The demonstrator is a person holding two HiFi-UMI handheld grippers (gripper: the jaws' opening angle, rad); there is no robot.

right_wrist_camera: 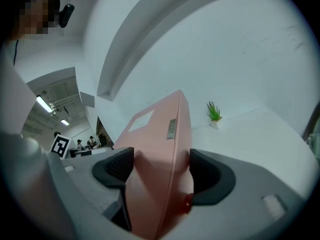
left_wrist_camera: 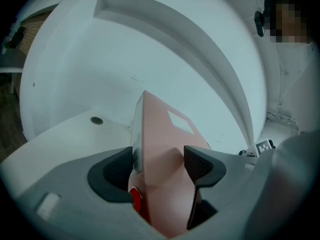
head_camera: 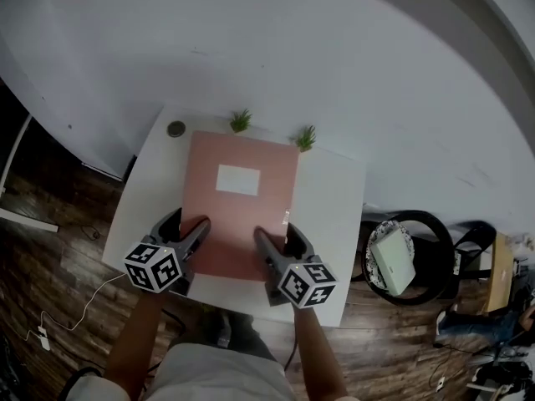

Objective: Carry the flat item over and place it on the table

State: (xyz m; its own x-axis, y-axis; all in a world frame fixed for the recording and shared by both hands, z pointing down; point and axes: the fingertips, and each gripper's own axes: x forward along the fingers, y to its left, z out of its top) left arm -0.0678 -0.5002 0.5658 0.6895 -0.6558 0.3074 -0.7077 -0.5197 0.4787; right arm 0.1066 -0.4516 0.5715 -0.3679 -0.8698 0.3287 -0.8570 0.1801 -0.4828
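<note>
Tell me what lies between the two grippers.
Only the near stretch of the pink folder, with nothing on it. The left gripper and right gripper each clamp it, as the head view shows.

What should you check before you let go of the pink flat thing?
1. Left claw is shut on the pink flat item: ok.
2. Right claw is shut on its near edge too: ok.
3. The item is over the white table, inside its edges: ok.
4. The item lies flat on the table: cannot tell; no view shows its underside.
5. The far corner is clear of the small plant: cannot tell; they look very close.
</note>
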